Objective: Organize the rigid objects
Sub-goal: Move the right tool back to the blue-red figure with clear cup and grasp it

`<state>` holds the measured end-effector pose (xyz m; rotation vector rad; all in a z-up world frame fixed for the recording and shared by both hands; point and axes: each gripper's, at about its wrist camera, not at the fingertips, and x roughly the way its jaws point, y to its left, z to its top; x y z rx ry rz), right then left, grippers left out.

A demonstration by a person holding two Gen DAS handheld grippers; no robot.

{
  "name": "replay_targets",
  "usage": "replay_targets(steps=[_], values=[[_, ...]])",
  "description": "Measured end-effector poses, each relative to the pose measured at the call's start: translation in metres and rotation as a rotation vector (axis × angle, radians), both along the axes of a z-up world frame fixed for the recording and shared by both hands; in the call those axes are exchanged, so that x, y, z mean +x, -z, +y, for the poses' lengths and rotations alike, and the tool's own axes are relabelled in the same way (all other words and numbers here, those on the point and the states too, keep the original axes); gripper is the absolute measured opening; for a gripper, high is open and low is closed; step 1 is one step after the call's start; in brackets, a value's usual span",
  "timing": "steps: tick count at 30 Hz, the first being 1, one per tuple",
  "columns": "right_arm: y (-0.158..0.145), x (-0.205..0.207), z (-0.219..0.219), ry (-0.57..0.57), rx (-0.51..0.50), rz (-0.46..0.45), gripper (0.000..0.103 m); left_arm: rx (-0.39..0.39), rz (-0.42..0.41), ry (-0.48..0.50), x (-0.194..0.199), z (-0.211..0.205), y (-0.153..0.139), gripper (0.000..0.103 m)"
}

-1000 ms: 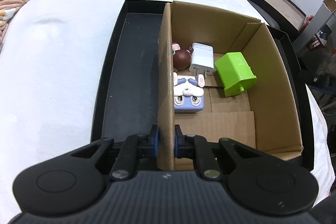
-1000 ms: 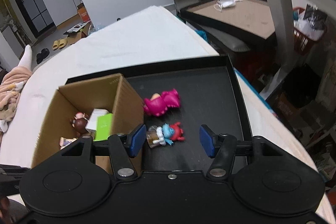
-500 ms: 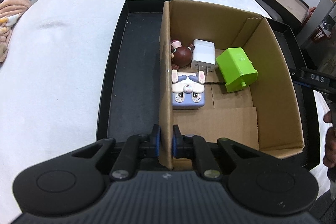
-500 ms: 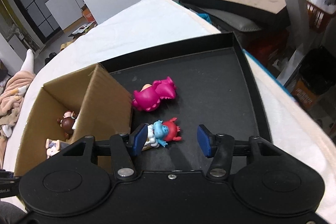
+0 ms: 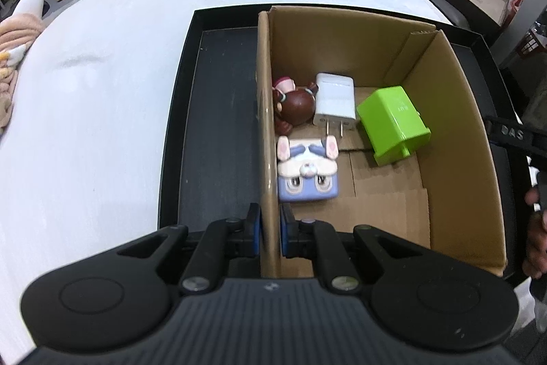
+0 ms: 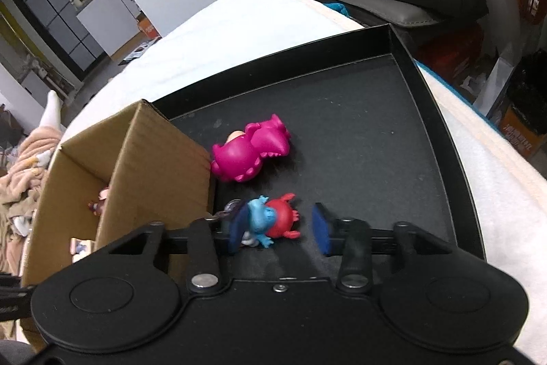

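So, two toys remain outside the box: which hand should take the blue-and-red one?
Right. Its tool straddles the blue-and-red toy figure, closing in, while the left tool pinches the brown cardboard box wall.

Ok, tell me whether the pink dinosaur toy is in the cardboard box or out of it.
Out. The pink dinosaur toy lies on its side on the black tray, just beside the cardboard box and outside its wall.

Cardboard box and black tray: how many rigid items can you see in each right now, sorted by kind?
In the cardboard box:
Toy figures: 2 (brown doll, bunny-faced block)
Chargers: 2 (white charger, green block)
On the black tray:
Toy figures: 2 (magenta dinosaur, blue-and-red figure)
Total: 6
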<state>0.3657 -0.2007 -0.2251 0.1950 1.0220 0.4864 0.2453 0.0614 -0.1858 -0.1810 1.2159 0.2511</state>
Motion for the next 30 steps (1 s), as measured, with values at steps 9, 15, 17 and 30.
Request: replay_targets(steps=[9, 15, 17, 30], values=[[-0.004, -0.007, -0.011, 0.013, -0.009, -0.002, 0.024, -0.009, -0.015, -0.035, 0.001, 0.004, 0.002, 0.009], [-0.005, -0.01, -0.014, 0.013, -0.048, -0.009, 0.023, -0.009, -0.027, -0.042, -0.003, 0.005, 0.0, 0.009], [-0.006, -0.012, -0.016, 0.014, -0.061, -0.008, 0.023, -0.01, -0.033, -0.044, -0.003, 0.005, -0.001, 0.009], [-0.02, -0.023, -0.021, 0.027, -0.13, -0.053, 0.063, 0.001, -0.056, -0.025, -0.008, 0.001, -0.004, 0.009]])
